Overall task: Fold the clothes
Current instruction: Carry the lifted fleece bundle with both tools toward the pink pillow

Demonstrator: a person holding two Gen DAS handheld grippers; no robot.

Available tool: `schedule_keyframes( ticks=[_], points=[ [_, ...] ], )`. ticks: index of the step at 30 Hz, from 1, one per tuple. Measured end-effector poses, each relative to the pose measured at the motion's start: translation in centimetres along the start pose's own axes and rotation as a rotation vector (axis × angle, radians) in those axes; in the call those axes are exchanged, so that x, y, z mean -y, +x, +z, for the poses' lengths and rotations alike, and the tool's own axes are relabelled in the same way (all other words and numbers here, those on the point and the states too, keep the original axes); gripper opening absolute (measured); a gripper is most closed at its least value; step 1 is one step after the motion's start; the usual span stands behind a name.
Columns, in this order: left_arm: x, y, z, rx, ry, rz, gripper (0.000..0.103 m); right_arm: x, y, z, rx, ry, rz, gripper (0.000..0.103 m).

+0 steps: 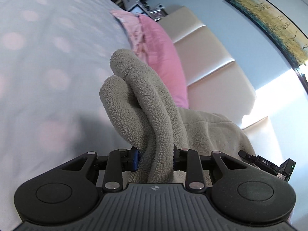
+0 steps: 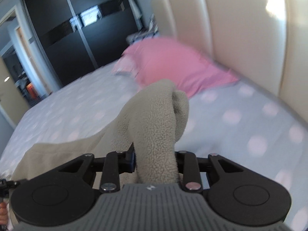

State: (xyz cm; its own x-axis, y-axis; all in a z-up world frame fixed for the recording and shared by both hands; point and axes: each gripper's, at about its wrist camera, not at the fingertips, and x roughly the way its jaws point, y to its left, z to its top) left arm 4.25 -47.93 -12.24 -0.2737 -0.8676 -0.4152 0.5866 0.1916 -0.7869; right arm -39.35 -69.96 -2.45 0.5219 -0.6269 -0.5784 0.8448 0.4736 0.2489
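A grey-beige fleece garment is bunched into thick folds between the pads of my left gripper, which is shut on it; the folds stick up and forward past the fingers. More of the same fleece hangs off to the right. In the right wrist view, my right gripper is shut on another bunched part of the fleece garment, and the cloth trails down to the left over the bed. Both grippers hold the garment lifted above the bedspread.
A white bedspread with pale pink dots covers the bed. Pink pillows lie against a cream padded headboard. Dark wardrobe doors stand beyond the bed. A framed painting hangs on the wall. The other gripper's edge shows at right.
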Motion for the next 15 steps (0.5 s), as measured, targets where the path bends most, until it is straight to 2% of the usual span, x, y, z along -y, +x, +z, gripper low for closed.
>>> schedule_keyframes(
  ticks=[6,10,15],
  points=[
    [3.5,9.6,2.0,0.025,0.012,-0.06,0.026,3.8,2.8,5.9,0.146,-0.04,-0.147,0.031],
    [5.2,14.7,2.8,0.036,0.016,-0.089,0.026,5.6,5.2,8.0,0.213,-0.087,-0.225,0.031],
    [6.5,19.1,3.1,0.045,0.025,-0.095,0.026,7.6,8.1,9.4,0.288,-0.142,-0.295,0.03]
  ],
)
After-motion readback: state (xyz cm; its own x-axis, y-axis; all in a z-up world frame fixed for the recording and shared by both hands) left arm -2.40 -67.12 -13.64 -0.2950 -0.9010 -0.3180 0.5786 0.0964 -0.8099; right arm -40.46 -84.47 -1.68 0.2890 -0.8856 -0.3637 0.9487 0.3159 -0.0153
